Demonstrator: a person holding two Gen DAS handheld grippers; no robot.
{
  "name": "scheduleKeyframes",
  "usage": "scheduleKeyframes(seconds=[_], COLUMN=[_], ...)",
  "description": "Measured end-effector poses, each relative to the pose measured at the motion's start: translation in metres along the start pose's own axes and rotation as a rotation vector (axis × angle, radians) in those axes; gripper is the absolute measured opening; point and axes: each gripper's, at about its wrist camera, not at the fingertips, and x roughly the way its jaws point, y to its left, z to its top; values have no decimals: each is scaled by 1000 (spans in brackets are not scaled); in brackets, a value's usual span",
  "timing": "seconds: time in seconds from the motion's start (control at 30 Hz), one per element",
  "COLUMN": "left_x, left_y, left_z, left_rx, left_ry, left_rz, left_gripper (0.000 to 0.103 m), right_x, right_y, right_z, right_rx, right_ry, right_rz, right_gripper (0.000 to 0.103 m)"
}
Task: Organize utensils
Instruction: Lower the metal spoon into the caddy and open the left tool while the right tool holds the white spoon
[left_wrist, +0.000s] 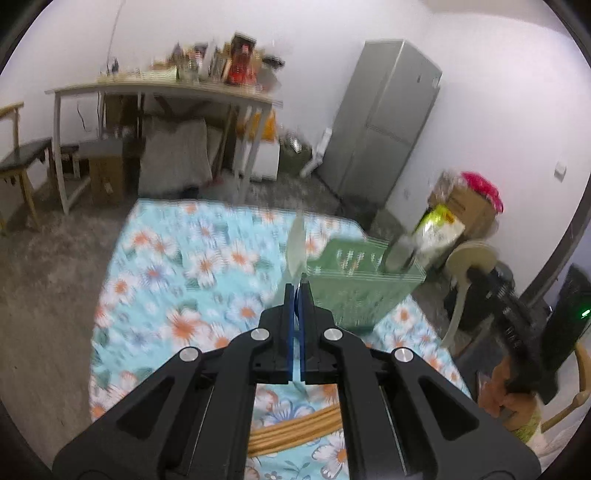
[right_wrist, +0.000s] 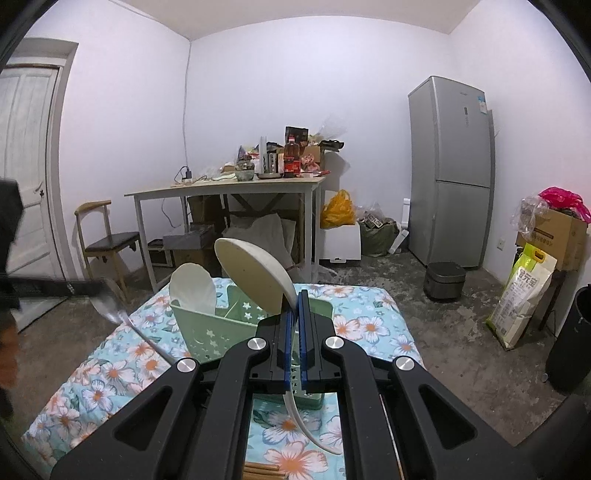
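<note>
My left gripper (left_wrist: 295, 286) is shut on a slim spoon (left_wrist: 296, 247) seen edge-on and blurred, held above the floral tablecloth (left_wrist: 192, 266) to the left of the green basket (left_wrist: 354, 291). In the right wrist view that spoon (right_wrist: 109, 302) looks silvery and hangs at the left. My right gripper (right_wrist: 294, 295) is shut on the handle of a beige ladle (right_wrist: 255, 277), bowl up, just over the green basket (right_wrist: 207, 332). A white spoon (right_wrist: 194, 288) stands in the basket. The beige ladle (left_wrist: 474, 254) also shows at the right of the left wrist view.
Wooden chopsticks (left_wrist: 295, 428) lie on the cloth near me. Beyond the table stand a cluttered desk (right_wrist: 229, 188), a chair (right_wrist: 107, 240), a grey fridge (right_wrist: 450, 177), a rice cooker (right_wrist: 445, 280) on the floor, a rice bag (right_wrist: 524, 295) and a cardboard box (right_wrist: 554, 236).
</note>
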Motion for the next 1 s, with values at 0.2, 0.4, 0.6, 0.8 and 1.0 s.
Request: scheduleKeyframes(seconds=[0.2, 0.4, 0.6, 0.8, 1.0], left_x=[-39, -43, -33, -22, 2], left_y=[-15, -32, -45, -58, -67], left_z=[27, 43, 53, 61, 67], left_rx=[40, 120, 164, 213, 251], left_ry=[-148, -231, -255, -284, -272], left_rz=[-12, 53, 83, 121, 151], left_gripper=[1, 1, 1, 1, 1], right_x=[-2, -3, -5, -7, -5], right_y=[-1, 0, 0, -2, -3], right_z=[-1, -2, -2, -3, -2], right_rx=[13, 11, 12, 25, 33], right_ry=[5, 3, 1, 6, 12], right_rz=[1, 2, -2, -1, -3], right_gripper=[3, 3, 3, 3, 3])
